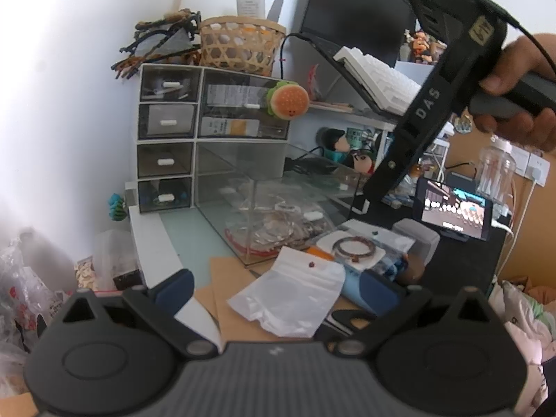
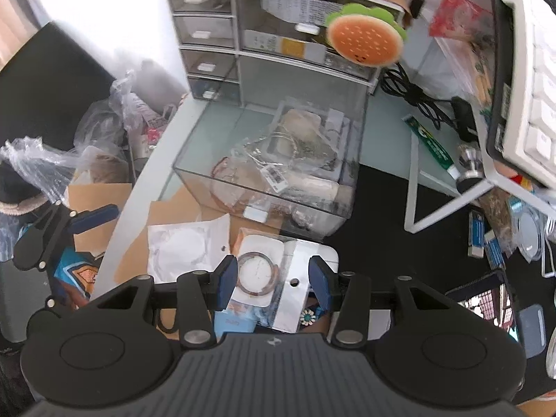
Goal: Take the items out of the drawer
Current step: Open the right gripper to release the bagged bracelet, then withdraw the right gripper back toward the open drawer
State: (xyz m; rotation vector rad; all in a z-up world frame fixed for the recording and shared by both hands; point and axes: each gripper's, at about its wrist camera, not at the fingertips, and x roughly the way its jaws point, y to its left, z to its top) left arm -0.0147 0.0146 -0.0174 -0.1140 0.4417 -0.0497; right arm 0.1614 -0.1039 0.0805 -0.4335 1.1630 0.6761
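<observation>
A clear drawer (image 2: 208,187) stands pulled out of the white organizer (image 2: 208,34) and holds several plastic packets. In front of it a bracelet on a white card (image 2: 257,274) lies on a pile of packets. My right gripper (image 2: 274,283) points down over that card, jaws apart, pads clear of it. In the left wrist view the drawer (image 1: 222,201), the bracelet card (image 1: 354,248) and the hand-held right gripper (image 1: 363,205) all show. My left gripper (image 1: 276,290) stands open and low above a white zip bag (image 1: 292,295), holding nothing. One of its blue fingers (image 2: 95,217) shows at the left.
A burger toy (image 2: 365,40) hangs on the organizer front. A white keyboard (image 1: 378,76) sits on a sloped stand at the right, with black cables (image 2: 417,97) under it. A lit phone (image 1: 455,212) stands at the right. Plastic bags (image 2: 104,114) crowd the left.
</observation>
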